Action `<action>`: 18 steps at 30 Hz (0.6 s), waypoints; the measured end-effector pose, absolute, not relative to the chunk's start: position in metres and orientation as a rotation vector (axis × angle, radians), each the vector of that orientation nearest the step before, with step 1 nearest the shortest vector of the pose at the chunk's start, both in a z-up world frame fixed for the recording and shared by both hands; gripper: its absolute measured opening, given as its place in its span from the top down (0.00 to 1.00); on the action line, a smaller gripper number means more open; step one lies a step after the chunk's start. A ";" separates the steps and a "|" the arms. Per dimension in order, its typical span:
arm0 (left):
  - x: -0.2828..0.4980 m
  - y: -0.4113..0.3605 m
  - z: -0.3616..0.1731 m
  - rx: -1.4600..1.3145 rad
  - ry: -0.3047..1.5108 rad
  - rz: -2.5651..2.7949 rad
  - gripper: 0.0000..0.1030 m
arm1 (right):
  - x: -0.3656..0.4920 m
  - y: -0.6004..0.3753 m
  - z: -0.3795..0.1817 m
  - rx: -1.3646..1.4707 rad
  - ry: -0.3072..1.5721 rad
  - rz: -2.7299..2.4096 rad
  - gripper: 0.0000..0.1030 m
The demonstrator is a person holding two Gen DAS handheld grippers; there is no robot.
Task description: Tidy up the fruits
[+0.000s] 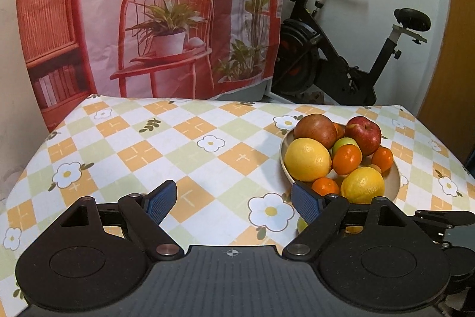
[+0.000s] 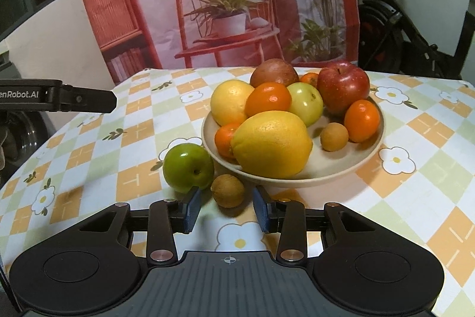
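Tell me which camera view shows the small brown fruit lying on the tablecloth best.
The right wrist view: the small brown fruit lies in full sight just ahead of the right gripper, beside the green apple. In the left wrist view it cannot be made out; that gripper's own finger covers that spot.

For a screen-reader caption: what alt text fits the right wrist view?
The right gripper, jaws apart, points at a small brown fruit lying on the checked tablecloth beside a green apple, both just outside a beige bowl piled with fruit.
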State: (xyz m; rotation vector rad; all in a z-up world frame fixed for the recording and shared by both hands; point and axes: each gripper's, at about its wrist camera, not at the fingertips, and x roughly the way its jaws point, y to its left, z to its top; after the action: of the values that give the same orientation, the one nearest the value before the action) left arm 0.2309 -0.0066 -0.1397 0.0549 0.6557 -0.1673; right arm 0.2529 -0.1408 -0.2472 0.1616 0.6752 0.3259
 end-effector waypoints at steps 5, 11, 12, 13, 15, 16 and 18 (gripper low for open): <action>0.231 -0.006 -0.143 0.037 0.668 -0.176 0.18 | 0.258 -0.133 -0.248 0.138 0.682 0.325 0.66; 0.228 -0.007 -0.145 0.032 0.670 -0.188 0.19 | 0.256 -0.130 -0.248 0.112 0.668 0.320 0.76; 0.228 -0.007 -0.145 0.032 0.671 -0.190 0.19 | 0.256 -0.131 -0.248 0.112 0.667 0.318 0.76; 0.228 -0.008 -0.145 0.033 0.672 -0.193 0.20 | 0.255 -0.132 -0.248 0.112 0.665 0.319 0.76; 0.227 -0.010 -0.146 0.037 0.674 -0.199 0.20 | 0.254 -0.133 -0.247 0.106 0.660 0.322 0.76; 0.227 -0.011 -0.146 0.038 0.675 -0.201 0.20 | 0.253 -0.132 -0.247 0.099 0.657 0.324 0.76; 0.227 -0.012 -0.147 0.039 0.681 -0.207 0.20 | 0.250 -0.133 -0.245 0.094 0.649 0.334 0.76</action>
State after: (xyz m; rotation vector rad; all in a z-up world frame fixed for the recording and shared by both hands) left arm 0.2266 -0.0124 -0.1465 0.0395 0.6810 -0.2069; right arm 0.2503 -0.1332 -0.2454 0.0940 0.6492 0.3342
